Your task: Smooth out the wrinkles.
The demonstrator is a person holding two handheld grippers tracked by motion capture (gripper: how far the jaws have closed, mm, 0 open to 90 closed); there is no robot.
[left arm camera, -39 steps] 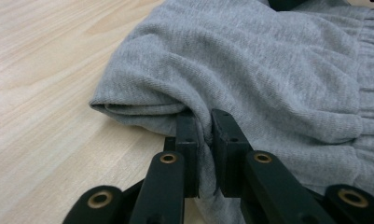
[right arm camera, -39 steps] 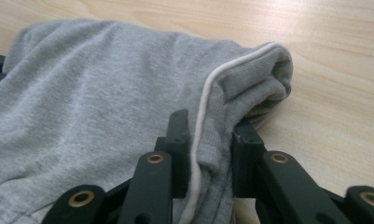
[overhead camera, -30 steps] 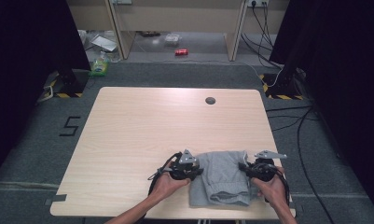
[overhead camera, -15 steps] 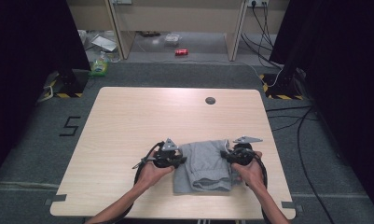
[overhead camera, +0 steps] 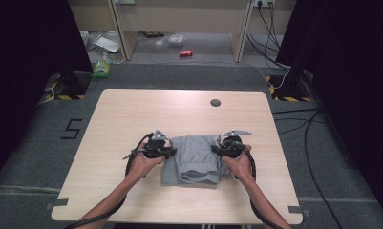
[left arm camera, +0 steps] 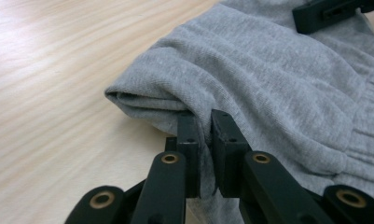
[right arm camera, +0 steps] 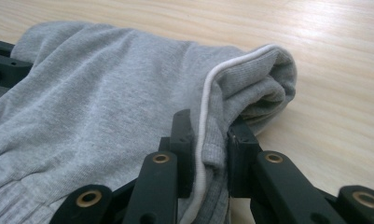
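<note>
**Grey garment pinched at both sides, near edge of surface**

- Pale wood surface (overhead camera: 132, 119), rounded corners, small dark round disc (overhead camera: 215, 102) set in near its far edge.
- Folded grey garment (overhead camera: 193, 160) lies on the near half of the surface, slightly right of centre, between the two hands. Soft knit fabric; a ribbed band shows along one edge in both gripper views.
- Left gripper (overhead camera: 166, 150) at the garment's left side, held in the person's left hand (overhead camera: 142, 164). In the left gripper view its jaws are closed on a thin fold of the grey cloth (left arm camera: 268, 84), just below a rolled corner of the garment that hangs a little above the wood.
- Right gripper (overhead camera: 218, 150) at the garment's right side, held in the right hand (overhead camera: 239, 164). In the right gripper view its jaws clamp a thicker bunch of cloth (right arm camera: 105, 93) with a white piped seam (right arm camera: 205, 121) running between them; the folded corner beyond bulges out over the wood.
- Each gripper view catches the opposite gripper's black tip at the far side of the garment.
- Black cables trail from both grippers back along the forearms.
- Beyond the surface: grey carpeted floor (overhead camera: 189, 76), a red can (overhead camera: 185, 53), a green bottle (overhead camera: 101, 67), cables to the right
</note>
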